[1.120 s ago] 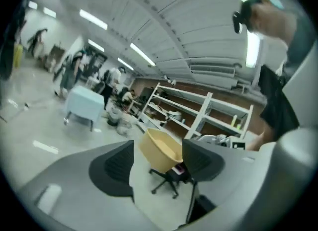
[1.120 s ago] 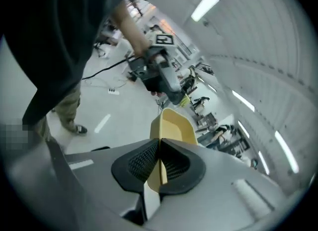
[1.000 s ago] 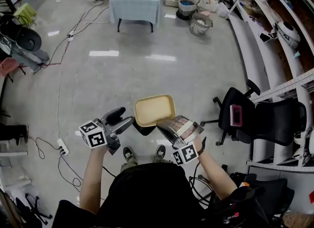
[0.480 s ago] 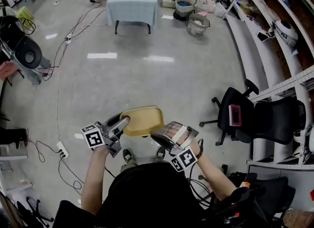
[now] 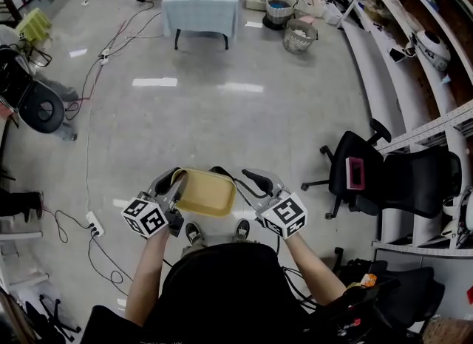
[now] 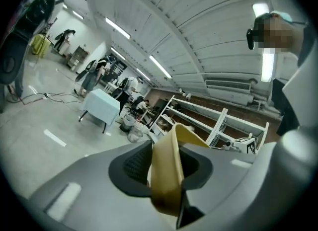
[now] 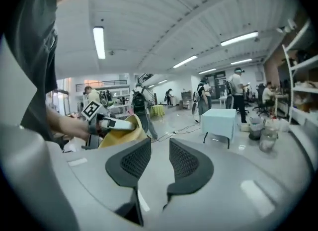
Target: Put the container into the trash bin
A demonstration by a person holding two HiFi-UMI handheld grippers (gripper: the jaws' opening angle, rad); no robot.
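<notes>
left gripper [image 5: 174, 180]: fingers [image 6: 133, 163] closing, clamped on the container's rim; the rim wall stands between the pads, touching both
right gripper [image 5: 244, 180]: fingers [image 7: 131, 163] opening, a clear gap between the pads with nothing in it
container [image 5: 207, 193]: shallow yellow tray, held in the air in front of the person's body, above the floor; carried by the left gripper alone
container orientation: tilted, open side facing up and away from the person in the head view; seen edge-on in the left gripper view [image 6: 166, 175]
right gripper vs container: just beside the tray's right edge, not touching as far as I can tell; the right gripper view shows the tray [image 7: 119, 133] off to the left with the left gripper [image 7: 107, 121] on it
trash bin [image 5: 299, 37]: mesh basket with pale contents, on the floor far across the room, well apart from the container
second basket [image 5: 279, 6]: just behind the trash bin
desk [image 5: 203, 2]: covered in pale blue cloth, left of both baskets
office chair [image 5: 369, 176]: black, right of the person, near the shelving
</notes>
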